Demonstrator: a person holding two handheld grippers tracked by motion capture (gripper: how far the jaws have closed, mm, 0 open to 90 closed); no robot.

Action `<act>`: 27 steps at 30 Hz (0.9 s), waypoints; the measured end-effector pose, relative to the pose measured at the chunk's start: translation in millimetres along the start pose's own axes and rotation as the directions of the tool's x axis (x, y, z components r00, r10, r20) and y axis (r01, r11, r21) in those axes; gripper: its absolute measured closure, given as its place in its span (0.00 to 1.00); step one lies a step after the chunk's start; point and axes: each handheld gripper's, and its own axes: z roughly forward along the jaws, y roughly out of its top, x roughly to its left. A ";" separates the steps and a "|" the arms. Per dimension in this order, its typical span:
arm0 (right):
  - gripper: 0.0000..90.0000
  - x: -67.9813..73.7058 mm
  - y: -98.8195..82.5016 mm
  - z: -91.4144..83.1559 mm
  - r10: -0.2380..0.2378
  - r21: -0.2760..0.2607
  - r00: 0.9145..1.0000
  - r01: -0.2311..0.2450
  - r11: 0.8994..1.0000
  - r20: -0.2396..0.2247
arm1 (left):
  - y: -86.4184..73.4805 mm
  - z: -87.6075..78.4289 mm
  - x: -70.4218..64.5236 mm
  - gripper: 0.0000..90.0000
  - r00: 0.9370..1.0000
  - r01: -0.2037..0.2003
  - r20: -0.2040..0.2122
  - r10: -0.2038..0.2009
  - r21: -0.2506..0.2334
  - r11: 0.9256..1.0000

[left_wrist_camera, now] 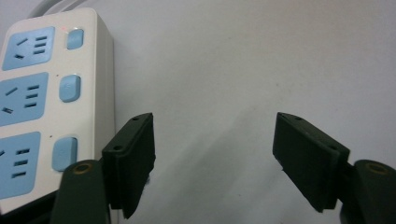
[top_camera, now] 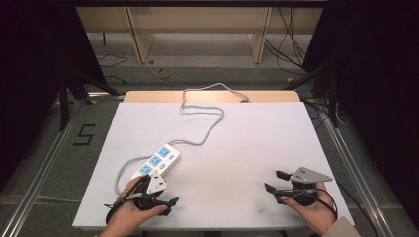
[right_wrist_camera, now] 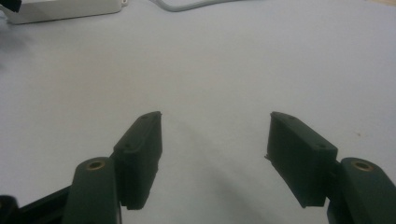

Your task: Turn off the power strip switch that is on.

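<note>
My left gripper [left_wrist_camera: 215, 158], jaws wide and empty, sits just beside the white plastic power strip with blue sockets [left_wrist_camera: 42, 102] near the counter's [top_camera: 247, 143] near-left corner; right gripper [right_wrist_camera: 215, 154] likewise wide, empty.

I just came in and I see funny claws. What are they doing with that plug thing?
A person sits at a white table with a claw-like gripper in each hand. The left gripper is right beside a white power strip with blue sockets, jaws open and holding nothing. The right gripper waits farther off, open too. The strip's grey cord snakes away across the table. Nothing is grabbed yet.
</note>
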 end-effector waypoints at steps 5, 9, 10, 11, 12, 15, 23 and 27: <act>0.40 0.3 0.4 -0.2 0.003 0.000 1.000 -0.003 1.000 0.006 | 3.6 -7.0 2.1 0.65 1.000 -0.016 -0.020 0.017 0.030 0.999; 0.40 0.8 0.7 0.2 0.000 -0.001 1.000 0.000 1.000 0.006 | 3.0 -7.5 3.2 0.90 0.999 -0.027 -0.026 0.029 0.060 0.998; 0.40 0.7 0.7 0.2 0.001 -0.001 1.000 -0.001 1.000 0.006 | 2.8 -7.2 3.1 0.94 0.999 -0.037 -0.036 0.040 0.077 0.996; 0.40 0.6 0.6 0.1 0.002 -0.001 1.000 -0.002 1.000 0.007 | 2.8 -7.2 3.1 0.99 0.999 -0.037 -0.036 0.040 0.077 0.996; 0.40 0.4 0.6 0.1 0.001 -0.003 1.000 -0.001 1.000 0.009 | 3.0 -7.6 2.9 0.99 0.998 -0.038 -0.043 0.042 0.080 0.996; 0.40 0.2 0.8 -0.3 -0.001 -0.004 1.000 0.001 1.000 0.011 | 4.9 -9.5 1.1 1.00 0.998 -0.040 -0.040 0.044 0.101 0.994; 0.40 0.8 0.7 0.1 -0.003 -0.001 1.000 0.003 1.000 0.010 | 8.1 -10.2 3.5 1.00 0.999 0.011 -0.041 -0.007 0.111 0.994; 0.40 0.9 0.7 0.6 0.000 0.003 1.000 0.000 1.000 0.010 | 10.5 -10.6 6.1 1.00 0.999 0.020 -0.044 -0.015 0.114 0.993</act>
